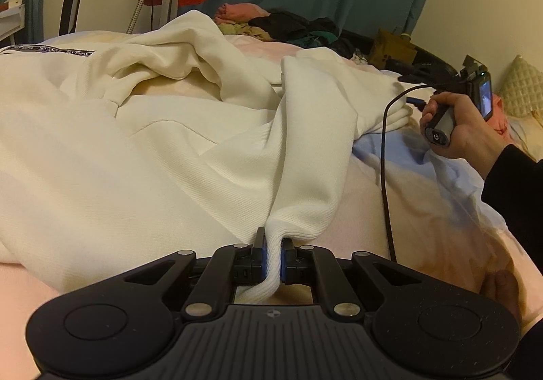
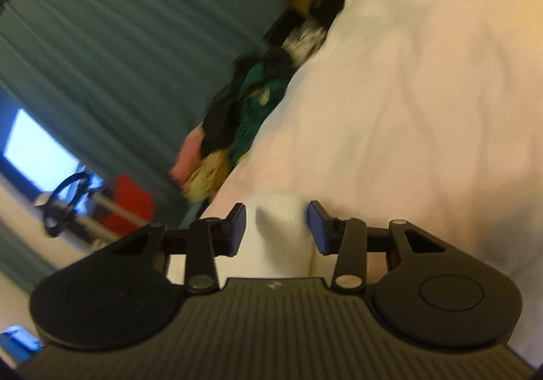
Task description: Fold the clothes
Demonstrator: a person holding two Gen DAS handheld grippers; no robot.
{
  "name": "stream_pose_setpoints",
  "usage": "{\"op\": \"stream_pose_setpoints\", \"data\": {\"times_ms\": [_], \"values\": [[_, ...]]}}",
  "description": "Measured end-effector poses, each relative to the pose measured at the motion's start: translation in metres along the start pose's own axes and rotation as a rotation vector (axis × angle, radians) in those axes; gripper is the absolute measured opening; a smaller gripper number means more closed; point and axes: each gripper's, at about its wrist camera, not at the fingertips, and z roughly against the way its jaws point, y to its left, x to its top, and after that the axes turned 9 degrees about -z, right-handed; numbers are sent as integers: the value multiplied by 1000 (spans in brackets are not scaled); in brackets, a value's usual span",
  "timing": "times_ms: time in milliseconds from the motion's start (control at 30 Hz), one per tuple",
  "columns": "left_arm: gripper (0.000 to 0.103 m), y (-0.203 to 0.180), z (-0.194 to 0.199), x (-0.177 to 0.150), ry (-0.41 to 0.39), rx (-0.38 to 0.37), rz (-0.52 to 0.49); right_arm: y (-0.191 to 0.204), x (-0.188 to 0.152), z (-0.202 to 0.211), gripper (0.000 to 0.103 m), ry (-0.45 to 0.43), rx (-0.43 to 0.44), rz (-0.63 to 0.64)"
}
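The left gripper (image 1: 271, 249), a black two-finger tool with blue pads, points down at a slant, its jaws pinched tight on a ribbed white fabric cuff (image 1: 271, 264) that runs between the pads. The right gripper (image 2: 276, 227), black with blue pads too, is rolled to one side; its jaws stand partly apart around a white ribbed fold of cloth (image 2: 276, 237), and whether the pads press on it cannot be told. In the left wrist view a bare right hand (image 1: 465, 128) in a dark sleeve (image 1: 516, 196) grasps that gripper's handle.
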Motion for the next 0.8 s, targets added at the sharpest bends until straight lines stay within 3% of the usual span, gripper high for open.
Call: {"op": "stream_pose_setpoints", "data": {"times_ms": [100,200,300,367,433,633,700,800], "values": [[7,0,0,0,-4,1,6,5,-8,-11,25,83,-2,57],[7,1,-1,0,-6,-5,24,13,-11,-8,11,80,-7,84],[7,3,-2,0,-11,-11,38,24,-9,4,8,50,41,45],[7,5,0,0,-28,-24,56,43,-4,11,8,34,148,54],[7,8,4,1,-60,-44,82,75,-2,35,8,-23,320,77],[7,6,8,3,-104,-53,86,127,0,130,8,-258,596,129],[7,3,6,2,-94,-43,68,122,6,156,8,-321,524,157],[7,1,4,2,-85,-34,49,88,4,191,8,-447,284,231]]}}
